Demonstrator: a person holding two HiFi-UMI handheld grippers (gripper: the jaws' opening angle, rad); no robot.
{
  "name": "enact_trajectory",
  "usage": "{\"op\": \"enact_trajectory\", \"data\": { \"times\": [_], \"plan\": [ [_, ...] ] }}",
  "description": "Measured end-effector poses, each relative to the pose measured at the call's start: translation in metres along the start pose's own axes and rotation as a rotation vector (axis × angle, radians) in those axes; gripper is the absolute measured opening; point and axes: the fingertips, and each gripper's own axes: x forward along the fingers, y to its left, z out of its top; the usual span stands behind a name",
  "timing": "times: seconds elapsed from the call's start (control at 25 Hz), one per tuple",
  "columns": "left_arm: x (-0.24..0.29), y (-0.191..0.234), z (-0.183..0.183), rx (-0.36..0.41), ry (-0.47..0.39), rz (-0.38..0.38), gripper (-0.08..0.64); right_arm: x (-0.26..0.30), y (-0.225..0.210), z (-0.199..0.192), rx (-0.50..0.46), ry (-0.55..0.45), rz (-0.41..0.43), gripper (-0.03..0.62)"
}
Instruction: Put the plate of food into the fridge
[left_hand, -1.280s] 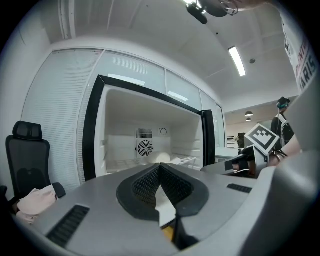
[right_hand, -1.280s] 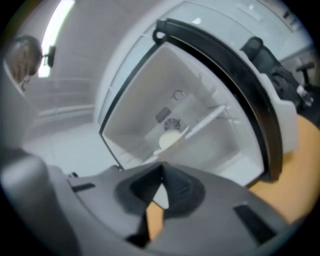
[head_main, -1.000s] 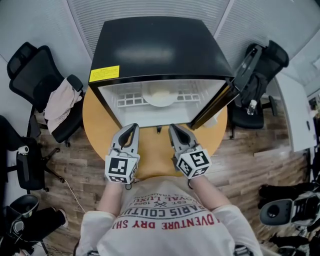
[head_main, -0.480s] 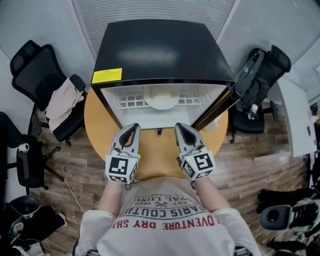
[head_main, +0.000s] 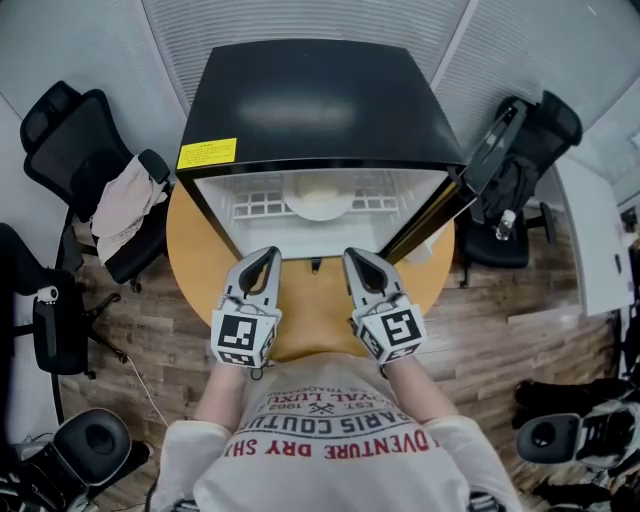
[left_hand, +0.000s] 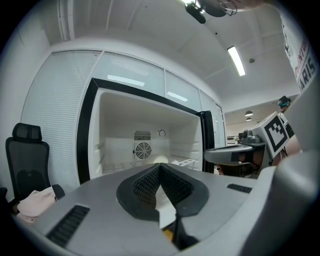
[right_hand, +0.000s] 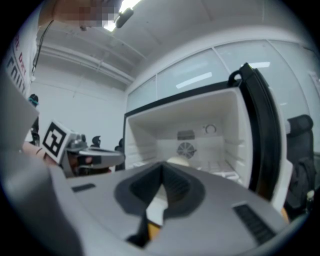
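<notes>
Nearest the person, the left tool (head_main: 268, 252) and the right tool (head_main: 352, 254) are both clenched on nothing. They are held side by side and level over the round table (head_main: 310, 315), just in front of the open fridge (head_main: 320, 100). Farther in, the plate (head_main: 320, 200) of food sits on the white shelf inside the fridge, apart from both tools. The placing looks done. The door (head_main: 440, 205) stands open at the right, so closing it may be all that is left.
</notes>
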Motion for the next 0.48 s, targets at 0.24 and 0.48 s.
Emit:
{"op": "enact_trajectory", "data": {
  "times": [0.24, 0.48],
  "plan": [
    [0.003, -0.002, 0.0, -0.001, -0.001, 0.0, 0.031, -0.002, -0.006, 0.003, 0.106, -0.009, 0.013, 0.028],
    [0.011, -0.006, 0.004, 0.006, -0.011, -0.006, 0.031, -0.002, -0.006, 0.014, 0.023, -0.024, 0.023, 0.028]
  ]
}}
